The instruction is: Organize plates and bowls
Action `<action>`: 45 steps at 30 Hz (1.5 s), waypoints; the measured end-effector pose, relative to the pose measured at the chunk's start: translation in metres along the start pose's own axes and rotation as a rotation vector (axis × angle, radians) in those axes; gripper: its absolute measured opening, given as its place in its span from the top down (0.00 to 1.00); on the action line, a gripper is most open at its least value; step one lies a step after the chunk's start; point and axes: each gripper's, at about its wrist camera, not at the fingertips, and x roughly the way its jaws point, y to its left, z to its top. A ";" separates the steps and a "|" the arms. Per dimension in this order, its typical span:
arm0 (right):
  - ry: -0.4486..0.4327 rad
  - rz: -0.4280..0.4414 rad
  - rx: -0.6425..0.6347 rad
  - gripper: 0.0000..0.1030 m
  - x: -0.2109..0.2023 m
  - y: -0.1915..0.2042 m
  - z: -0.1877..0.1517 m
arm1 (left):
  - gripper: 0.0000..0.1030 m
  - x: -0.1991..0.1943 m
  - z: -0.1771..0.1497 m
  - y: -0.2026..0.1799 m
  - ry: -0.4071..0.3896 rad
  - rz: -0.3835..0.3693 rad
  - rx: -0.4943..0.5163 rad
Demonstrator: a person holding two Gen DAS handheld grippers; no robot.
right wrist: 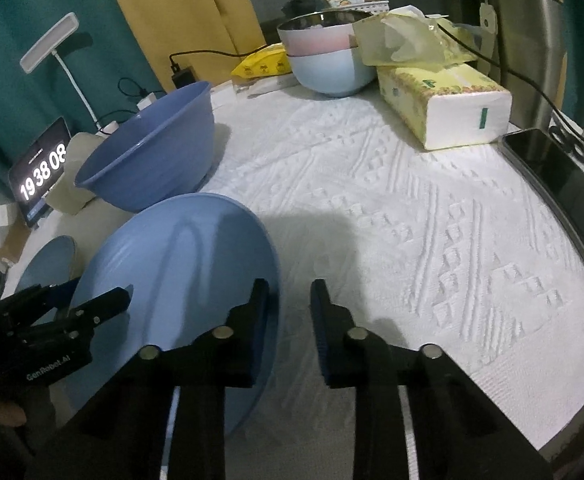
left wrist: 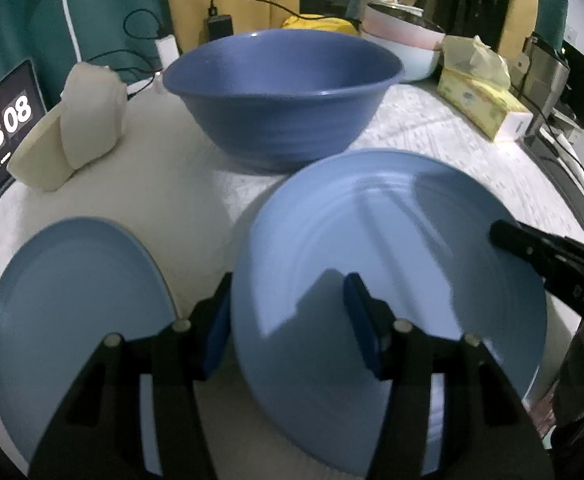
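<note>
A: Where is the large plate [left wrist: 388,248]?
B: Tilted, just in front of the bowl [left wrist: 284,92]. The left gripper [left wrist: 288,320] has its jaws straddling the plate's left rim; whether they pinch it, I cannot tell.
A: And the right gripper [right wrist: 290,320]?
B: Jaws apart at the opposite rim.

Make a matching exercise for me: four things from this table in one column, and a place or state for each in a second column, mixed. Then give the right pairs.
Things:
1. dark blue bowl
2. left plate
3. right plate
4. tissue pack

Places or states:
A. lies flat on the white cloth, beside the left tool
B. yellow, at the far right of the table
C. stands upright behind both plates
D. tilted, its rim between the fingers of the left tool and of the right tool

Pairs: 1-C, 2-A, 3-D, 4-B
</note>
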 end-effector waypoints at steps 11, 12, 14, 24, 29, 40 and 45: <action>-0.022 -0.056 0.010 0.88 -0.012 0.003 0.002 | 0.64 -0.012 -0.007 -0.003 -0.015 -0.021 0.005; -0.025 -0.058 0.006 0.88 -0.014 0.004 0.003 | 0.64 -0.015 -0.007 -0.003 -0.022 -0.023 0.006; -0.033 -0.062 -0.003 0.87 -0.019 0.008 0.004 | 0.64 -0.023 -0.007 -0.001 -0.040 -0.029 0.002; -0.066 -0.059 -0.037 0.87 -0.035 0.033 0.005 | 0.64 -0.052 -0.013 0.015 -0.102 -0.027 -0.027; -0.074 -0.053 -0.057 0.87 -0.041 0.049 0.004 | 0.64 -0.063 -0.019 0.028 -0.122 -0.026 -0.054; -0.080 -0.033 -0.120 0.86 -0.043 0.093 0.004 | 0.64 -0.083 -0.034 0.063 -0.155 -0.012 -0.112; -0.074 -0.020 -0.149 0.86 -0.038 0.112 0.003 | 0.64 -0.089 -0.041 0.083 -0.166 -0.001 -0.140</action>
